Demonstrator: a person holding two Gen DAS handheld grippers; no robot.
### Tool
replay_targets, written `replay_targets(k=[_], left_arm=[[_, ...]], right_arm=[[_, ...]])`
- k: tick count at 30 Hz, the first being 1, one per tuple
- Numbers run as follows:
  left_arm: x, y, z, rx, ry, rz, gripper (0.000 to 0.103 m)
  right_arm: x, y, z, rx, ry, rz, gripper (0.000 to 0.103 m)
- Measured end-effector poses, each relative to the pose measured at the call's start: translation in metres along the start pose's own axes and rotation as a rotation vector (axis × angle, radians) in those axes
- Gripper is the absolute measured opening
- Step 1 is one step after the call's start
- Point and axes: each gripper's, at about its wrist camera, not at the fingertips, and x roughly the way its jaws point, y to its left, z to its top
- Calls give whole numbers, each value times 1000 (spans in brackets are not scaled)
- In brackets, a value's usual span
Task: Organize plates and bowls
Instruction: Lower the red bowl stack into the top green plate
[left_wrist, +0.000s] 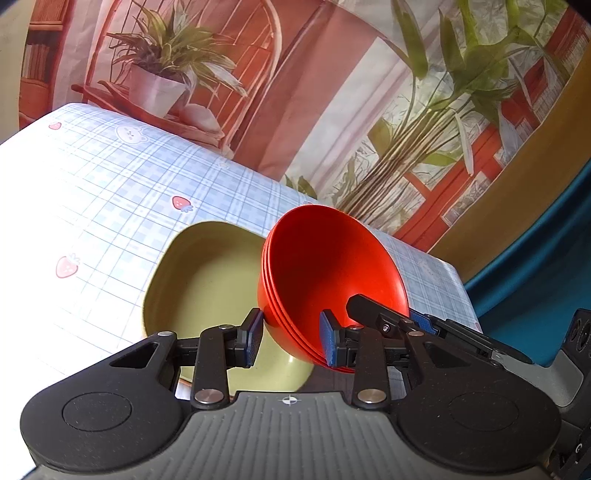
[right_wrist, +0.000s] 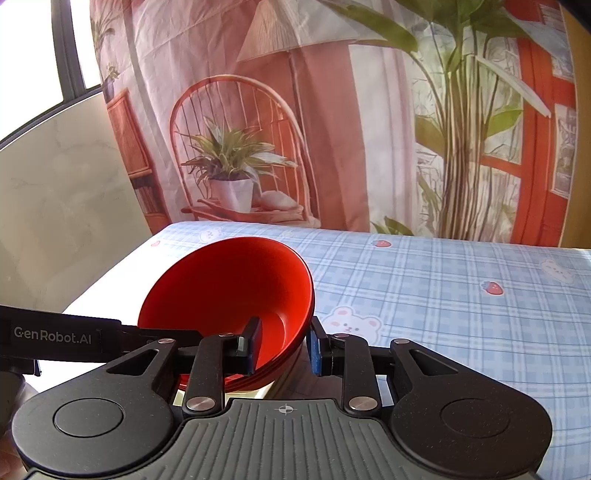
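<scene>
The stack of red bowls (left_wrist: 325, 273) was held tilted above the bench (left_wrist: 110, 184), just beside the green dish (left_wrist: 207, 280). The left gripper (left_wrist: 293, 341) had its fingers pressed on the stack's near wall. The right gripper (right_wrist: 284, 345) had its fingers closed narrow on the rim of the stack from the other side.

A stack of glossy red plastic bowls (right_wrist: 225, 291) is clamped at its rim by the right gripper (right_wrist: 282, 347), tilted above a blue checked tablecloth (right_wrist: 443, 295).
</scene>
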Motion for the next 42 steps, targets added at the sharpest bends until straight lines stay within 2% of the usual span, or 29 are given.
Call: replay_targets(k=[7, 14, 32, 42], left_arm=[[-1, 28, -1, -44, 11, 23, 35], [-2, 42, -3, -40, 14, 36, 35], [10, 52, -14, -63, 55, 34, 34], [11, 52, -15, -59, 49, 35, 34]], right_arm=[[22, 20, -5, -22, 38, 27, 25], [32, 30, -14, -30, 68, 39, 25], [32, 35, -24, -19, 106, 21, 25], [32, 35, -26, -22, 104, 6, 25]])
